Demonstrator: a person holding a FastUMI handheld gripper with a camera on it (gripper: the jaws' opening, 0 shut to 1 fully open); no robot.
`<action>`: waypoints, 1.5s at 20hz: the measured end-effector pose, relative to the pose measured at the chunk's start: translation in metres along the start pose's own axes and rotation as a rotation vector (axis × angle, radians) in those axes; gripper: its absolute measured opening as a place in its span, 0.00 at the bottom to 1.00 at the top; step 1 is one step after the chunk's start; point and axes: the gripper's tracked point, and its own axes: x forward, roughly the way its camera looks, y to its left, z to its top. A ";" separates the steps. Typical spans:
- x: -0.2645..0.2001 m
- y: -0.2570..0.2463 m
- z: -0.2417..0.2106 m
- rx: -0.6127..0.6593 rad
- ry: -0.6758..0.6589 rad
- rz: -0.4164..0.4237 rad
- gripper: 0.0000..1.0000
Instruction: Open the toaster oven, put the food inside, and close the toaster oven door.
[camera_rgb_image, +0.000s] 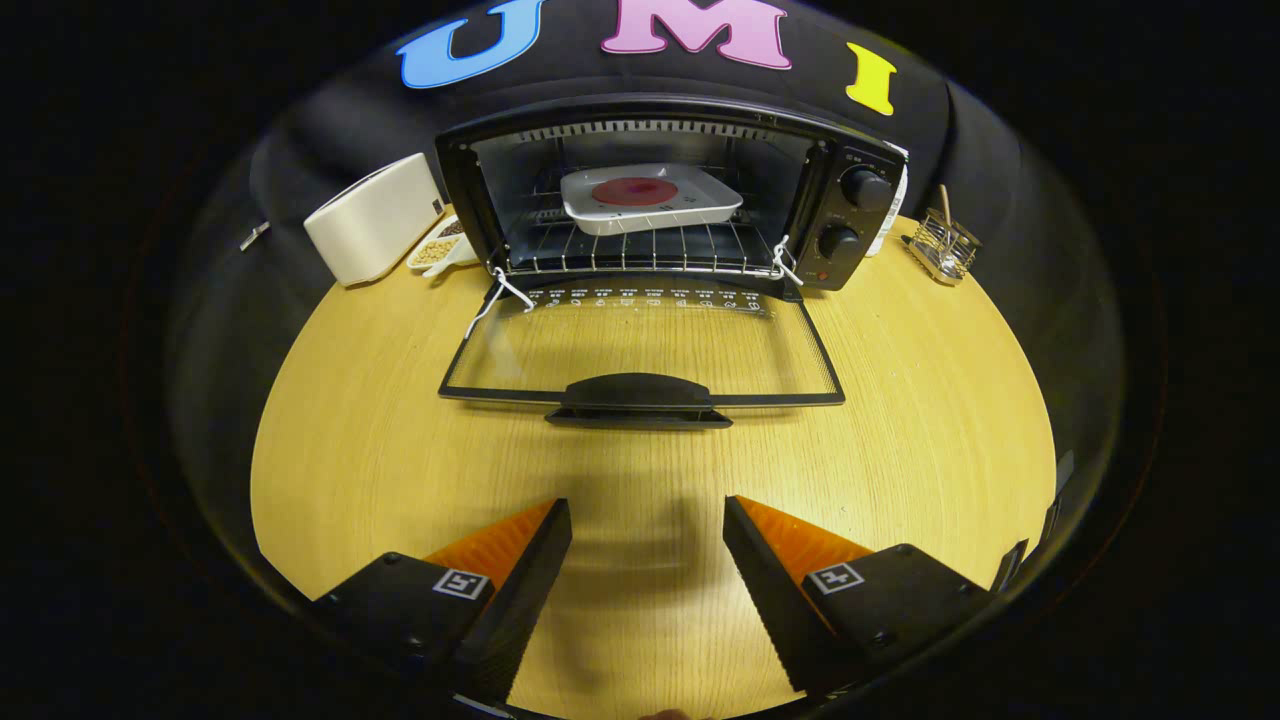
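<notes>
Toaster oven (660, 200) stands well beyond the fingers, door (640, 345) dropped flat toward them, handle (638, 392) nearest. White tray (650, 200) with the red food (636, 190) sits on the rack inside, so loading looks done. Gripper (648, 520) hangs low over bare table (350, 450), fingers spread, holding nothing; likely lined up on the handle to lift the door shut. A white box (375, 218) stands beside the oven.

Wooden table (380, 450), black cloth wall (1000, 170)
</notes>
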 end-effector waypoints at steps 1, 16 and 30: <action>0.005 -0.002 0.003 0.007 -0.003 -0.014 0.99; 0.051 -0.005 0.025 0.057 0.016 -0.088 0.98; -0.011 -0.005 0.070 -0.029 -0.172 -0.038 0.97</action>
